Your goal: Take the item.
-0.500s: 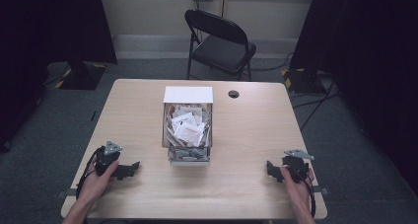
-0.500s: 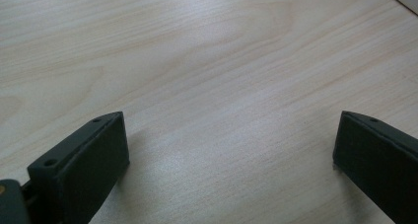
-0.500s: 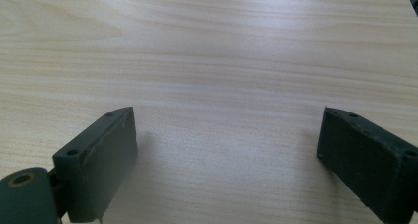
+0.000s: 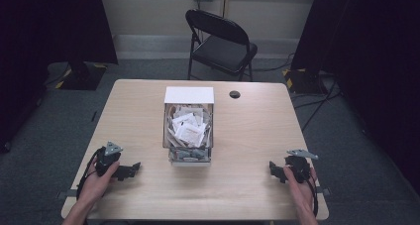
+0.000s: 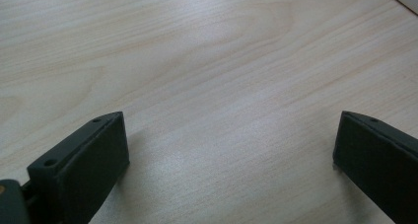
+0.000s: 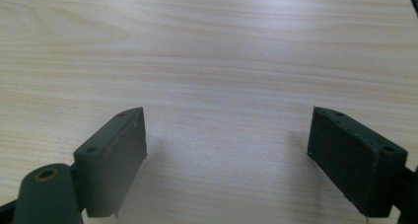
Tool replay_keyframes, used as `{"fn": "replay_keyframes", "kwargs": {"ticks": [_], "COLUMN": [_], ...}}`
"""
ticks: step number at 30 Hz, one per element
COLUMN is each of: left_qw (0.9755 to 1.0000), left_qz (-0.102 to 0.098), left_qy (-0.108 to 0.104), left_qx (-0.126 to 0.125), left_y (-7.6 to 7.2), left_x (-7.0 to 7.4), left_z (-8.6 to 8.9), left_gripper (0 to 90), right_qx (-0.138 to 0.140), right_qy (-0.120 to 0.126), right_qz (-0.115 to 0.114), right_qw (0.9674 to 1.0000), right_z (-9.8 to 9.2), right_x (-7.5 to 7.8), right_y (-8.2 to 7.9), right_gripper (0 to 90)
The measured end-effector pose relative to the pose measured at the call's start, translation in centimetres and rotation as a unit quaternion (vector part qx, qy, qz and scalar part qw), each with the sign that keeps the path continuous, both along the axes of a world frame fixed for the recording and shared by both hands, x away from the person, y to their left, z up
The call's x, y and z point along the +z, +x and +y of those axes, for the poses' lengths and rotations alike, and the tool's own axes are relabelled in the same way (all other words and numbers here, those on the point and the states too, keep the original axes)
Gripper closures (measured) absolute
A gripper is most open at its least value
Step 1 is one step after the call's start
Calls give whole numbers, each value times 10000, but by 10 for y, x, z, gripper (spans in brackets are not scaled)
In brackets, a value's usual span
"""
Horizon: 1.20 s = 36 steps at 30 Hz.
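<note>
High view: both tools, left (image 4: 132,169) and right (image 4: 275,170), rest open-jawed on the surface (image 4: 247,136), the clear box (image 4: 188,131) of what look like paper packets between them.

No lettering, label, brand, number or sign is showing clearly enough to be read. The white packets (image 4: 189,129) lying in the clear box (image 4: 188,153) at the desk's (image 4: 257,136) centre are carrying faint grey print, too small and blurred to make out.

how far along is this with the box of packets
Nothing looks done: the packets all sit in the box mid-table. Nothing is in hand; the left tongs and right tongs rest open on the table, well apart from it. Reaching the box is still ahead.
</note>
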<state>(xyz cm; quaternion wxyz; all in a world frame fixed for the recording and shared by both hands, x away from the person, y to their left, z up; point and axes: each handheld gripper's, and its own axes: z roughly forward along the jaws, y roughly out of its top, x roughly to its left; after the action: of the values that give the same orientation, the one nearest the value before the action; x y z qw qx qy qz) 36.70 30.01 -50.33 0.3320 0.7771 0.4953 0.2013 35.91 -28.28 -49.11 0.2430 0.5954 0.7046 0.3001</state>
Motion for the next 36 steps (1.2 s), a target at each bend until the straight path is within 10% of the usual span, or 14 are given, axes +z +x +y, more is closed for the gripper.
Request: {"fn": "replay_keyframes", "kwargs": {"ticks": [36], "left_qw": [10000], "left_qz": [2], "left_qy": [2], "left_qx": [-8], "left_y": [0], "left_x": [0], "left_z": [0], "left_gripper": [0], "right_qx": [1165], "right_qy": [492], "right_qz": [-91], "right_qw": [9919], "right_z": [30], "right_x": [23], "right_y": [-15], "right_gripper": [235]}}
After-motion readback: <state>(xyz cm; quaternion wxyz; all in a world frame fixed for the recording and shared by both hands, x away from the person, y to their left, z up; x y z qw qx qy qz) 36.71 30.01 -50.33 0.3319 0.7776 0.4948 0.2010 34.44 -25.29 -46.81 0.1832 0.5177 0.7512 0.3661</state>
